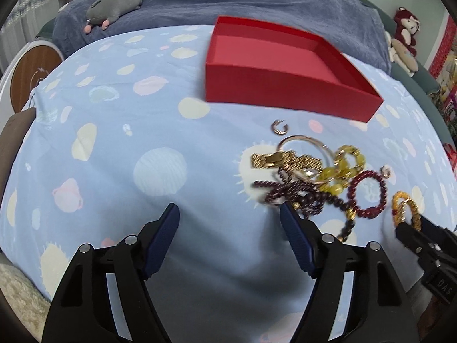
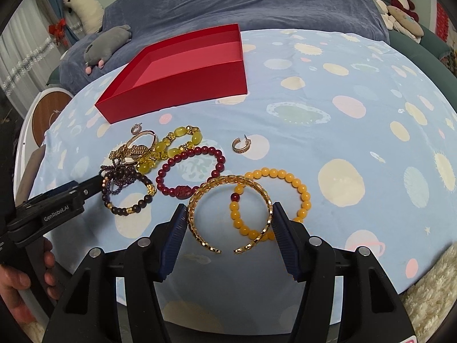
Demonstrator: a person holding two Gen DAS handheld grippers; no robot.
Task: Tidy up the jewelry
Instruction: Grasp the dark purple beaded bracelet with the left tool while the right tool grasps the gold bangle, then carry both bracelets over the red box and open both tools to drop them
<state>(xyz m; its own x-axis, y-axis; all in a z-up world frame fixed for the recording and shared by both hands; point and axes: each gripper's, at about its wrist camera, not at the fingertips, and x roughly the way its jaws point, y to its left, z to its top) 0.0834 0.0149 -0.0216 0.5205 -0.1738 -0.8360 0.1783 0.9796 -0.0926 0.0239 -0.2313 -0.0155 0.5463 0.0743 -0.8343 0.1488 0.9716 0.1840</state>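
Observation:
An empty red box [image 1: 274, 85] stands on the blue patterned cloth; it also shows in the right wrist view [image 2: 182, 80]. In front of it lies a pile of jewelry [image 1: 314, 177]: gold watch, yellow bead bracelet [image 2: 171, 148], dark red bead bracelet [image 2: 188, 174], dark brown bead bracelets [image 2: 125, 191], hoop earrings [image 2: 241, 144]. My right gripper [image 2: 230, 217] has its pads on both sides of a gold chain cuff [image 2: 228, 214], which overlaps an orange bead bracelet [image 2: 285, 200]. My left gripper [image 1: 230, 214] is open and empty, left of the pile.
A grey plush [image 1: 114, 7] lies on the blue blanket behind the table. More plush toys [image 2: 400, 0] sit at the far right. A round wooden-topped stool [image 1: 28, 77] stands at the left. A cream rug [image 2: 428, 300] is at the lower right.

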